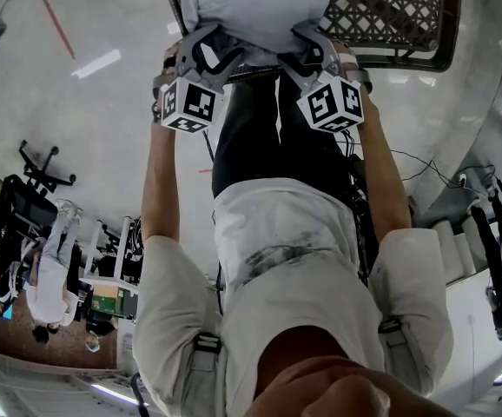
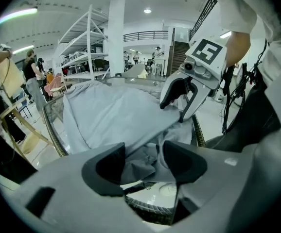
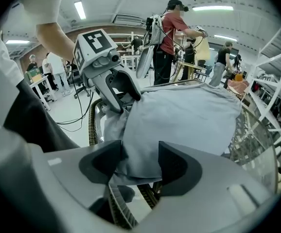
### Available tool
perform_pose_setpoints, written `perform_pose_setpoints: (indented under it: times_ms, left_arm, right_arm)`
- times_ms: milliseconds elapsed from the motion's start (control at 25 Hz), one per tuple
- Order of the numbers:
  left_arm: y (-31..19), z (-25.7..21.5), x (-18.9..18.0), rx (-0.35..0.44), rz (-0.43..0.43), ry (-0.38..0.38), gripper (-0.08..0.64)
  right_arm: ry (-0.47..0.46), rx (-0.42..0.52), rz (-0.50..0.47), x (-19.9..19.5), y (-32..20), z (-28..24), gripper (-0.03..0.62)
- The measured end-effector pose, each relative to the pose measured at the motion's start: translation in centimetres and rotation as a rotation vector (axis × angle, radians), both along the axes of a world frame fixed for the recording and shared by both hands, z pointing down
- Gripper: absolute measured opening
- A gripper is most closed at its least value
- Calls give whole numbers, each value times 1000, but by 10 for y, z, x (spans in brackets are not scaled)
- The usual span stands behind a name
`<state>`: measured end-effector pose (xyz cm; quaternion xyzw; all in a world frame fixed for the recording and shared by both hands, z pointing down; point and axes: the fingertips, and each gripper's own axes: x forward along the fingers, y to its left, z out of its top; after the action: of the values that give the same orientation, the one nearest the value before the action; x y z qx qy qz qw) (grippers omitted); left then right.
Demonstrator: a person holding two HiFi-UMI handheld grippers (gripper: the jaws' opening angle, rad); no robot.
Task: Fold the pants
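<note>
Across the wicker-rimmed table (image 2: 56, 141) lie the grey pants (image 2: 116, 113), spread flat, near edge bunched at the rim. My left claw (image 2: 143, 160) stands wide: crumpled cloth between the jaws, pads not pressing. Right claw (image 3: 139, 161) fully wide too, pants edge lying loose between the jaws.
</note>
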<state>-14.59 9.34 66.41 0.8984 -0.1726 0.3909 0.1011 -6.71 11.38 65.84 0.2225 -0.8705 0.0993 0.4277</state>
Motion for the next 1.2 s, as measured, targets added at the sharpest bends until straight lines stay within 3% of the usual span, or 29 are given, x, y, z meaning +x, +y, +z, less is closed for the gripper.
perform_pose_setpoints:
  times_ms: [360, 560, 1200]
  left_arm:
    - [-13, 4, -2, 27, -50, -8, 152]
    - [-17, 5, -2, 42, -82, -27, 73]
    - [-20, -24, -4, 48, -157, 19, 52]
  right_arm:
    - [30, 66, 54, 6, -18, 7, 28]
    - [33, 60, 70, 4, -20, 7, 21]
    - [17, 130, 117, 6, -31, -30, 18]
